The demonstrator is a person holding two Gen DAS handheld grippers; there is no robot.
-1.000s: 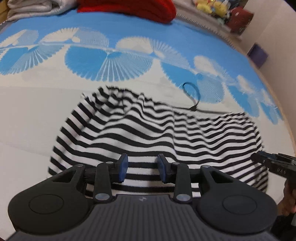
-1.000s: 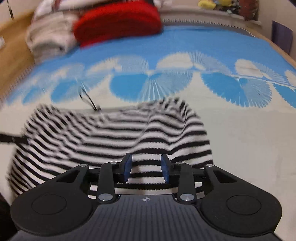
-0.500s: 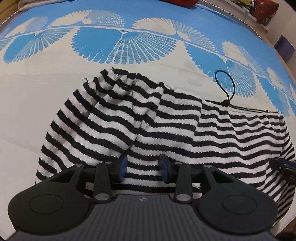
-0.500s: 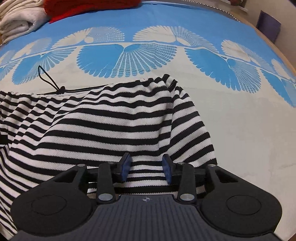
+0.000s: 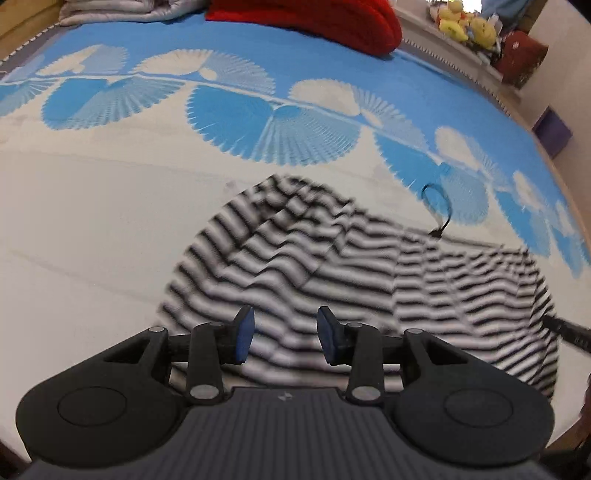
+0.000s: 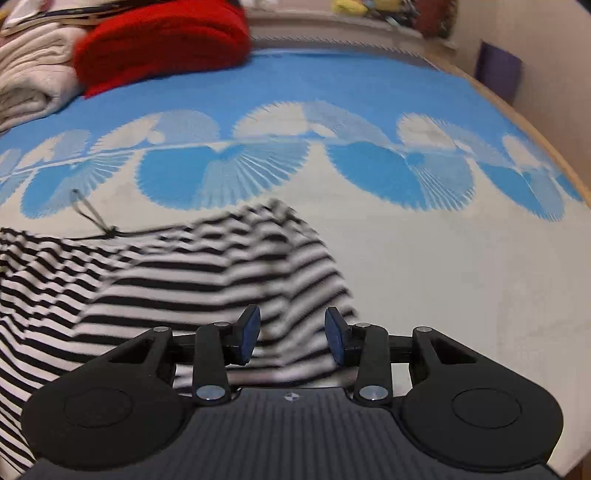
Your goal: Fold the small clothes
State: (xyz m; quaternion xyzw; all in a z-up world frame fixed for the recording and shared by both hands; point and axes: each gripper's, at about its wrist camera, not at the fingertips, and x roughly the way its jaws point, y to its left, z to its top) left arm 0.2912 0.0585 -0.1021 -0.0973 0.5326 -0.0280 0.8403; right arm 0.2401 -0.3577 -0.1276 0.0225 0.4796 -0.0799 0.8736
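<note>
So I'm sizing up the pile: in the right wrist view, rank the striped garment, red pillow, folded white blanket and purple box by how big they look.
1. striped garment, nearest, cut off by the frame
2. red pillow
3. folded white blanket, partly cropped, so unsure against the pillow
4. purple box, farthest

garment (image 5: 332, 266) spread on bedspread (image 5: 92, 229), near edge | drawstring loop (image 5: 437, 210) laid just beyond garment's far edge | cushion (image 5: 314, 18) and folded blankets (image 6: 29, 85) set at far end | toys (image 5: 465, 26) behind, on ledge

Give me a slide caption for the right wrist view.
Open right tongs over striped garment on blue patterned mat.
</note>
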